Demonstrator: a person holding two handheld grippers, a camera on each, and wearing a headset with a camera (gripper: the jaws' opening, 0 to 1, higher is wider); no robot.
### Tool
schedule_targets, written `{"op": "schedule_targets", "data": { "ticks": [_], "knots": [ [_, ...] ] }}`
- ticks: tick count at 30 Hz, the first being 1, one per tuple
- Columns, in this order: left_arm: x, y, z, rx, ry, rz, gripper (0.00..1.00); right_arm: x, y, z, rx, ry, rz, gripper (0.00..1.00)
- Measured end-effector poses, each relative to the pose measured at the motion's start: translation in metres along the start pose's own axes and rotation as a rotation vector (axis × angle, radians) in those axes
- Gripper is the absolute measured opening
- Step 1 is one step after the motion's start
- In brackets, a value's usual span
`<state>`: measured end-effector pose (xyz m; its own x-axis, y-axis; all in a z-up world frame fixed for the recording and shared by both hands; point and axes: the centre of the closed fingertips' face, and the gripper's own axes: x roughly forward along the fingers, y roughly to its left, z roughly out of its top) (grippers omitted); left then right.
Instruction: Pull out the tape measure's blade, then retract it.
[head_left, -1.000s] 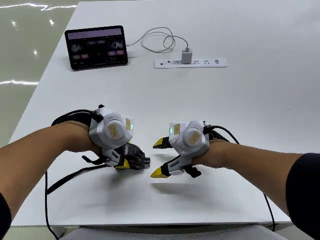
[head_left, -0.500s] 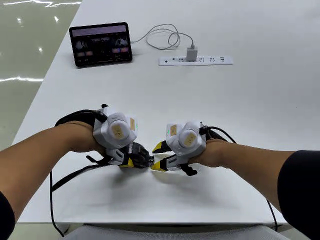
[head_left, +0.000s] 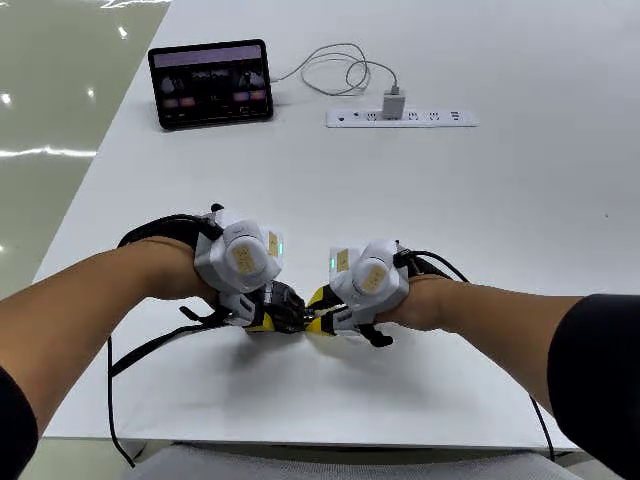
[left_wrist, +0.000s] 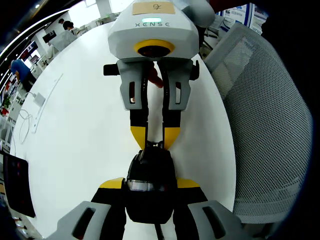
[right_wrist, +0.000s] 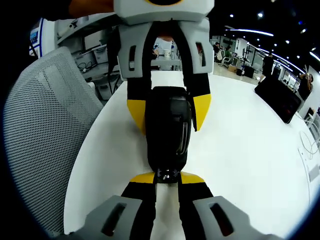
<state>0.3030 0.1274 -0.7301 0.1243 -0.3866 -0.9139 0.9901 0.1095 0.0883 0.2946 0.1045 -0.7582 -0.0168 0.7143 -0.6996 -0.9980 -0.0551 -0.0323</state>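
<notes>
A black tape measure (head_left: 283, 303) sits just above the white table (head_left: 450, 220), held by its case in my left gripper (head_left: 266, 320), which is shut on it. In the left gripper view the case (left_wrist: 150, 187) fills the gap between the yellow fingertips (left_wrist: 112, 183). My right gripper (head_left: 318, 323) faces it from the right, its yellow tips drawn in tight on the blade's end hook (right_wrist: 167, 173) at the case's mouth. In the right gripper view the case (right_wrist: 169, 125) stands straight ahead of my right gripper (right_wrist: 167, 178). No length of blade shows outside the case.
A tablet (head_left: 211, 83) stands at the back left, and a power strip (head_left: 400, 117) with a charger and a looped cable (head_left: 340, 70) lies behind. The table's front edge runs close below the grippers. A mesh chair (left_wrist: 260, 125) is under it.
My right gripper moved left from open, apart from the tape measure, up to the case's mouth and closed on the blade's hook. The left gripper kept its hold.
</notes>
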Motion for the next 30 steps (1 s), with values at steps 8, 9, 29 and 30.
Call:
{"op": "schedule_targets", "data": {
  "ticks": [8,9,29,30],
  "knots": [
    [0.000,0.000,0.000,-0.012,-0.006,-0.001,0.32,-0.002,-0.001,-0.002,0.025,-0.003,-0.002,0.10],
    [0.000,0.001,0.000,-0.016,-0.008,-0.002,0.32,-0.002,-0.002,-0.002,0.024,-0.001,-0.002,0.10],
    [0.000,0.000,0.001,-0.032,-0.016,0.001,0.32,-0.009,-0.002,-0.010,0.034,0.011,0.007,0.10],
    [0.000,0.000,0.001,-0.034,-0.017,0.002,0.32,-0.009,-0.002,-0.010,0.035,0.012,0.007,0.10]
  ]
}}
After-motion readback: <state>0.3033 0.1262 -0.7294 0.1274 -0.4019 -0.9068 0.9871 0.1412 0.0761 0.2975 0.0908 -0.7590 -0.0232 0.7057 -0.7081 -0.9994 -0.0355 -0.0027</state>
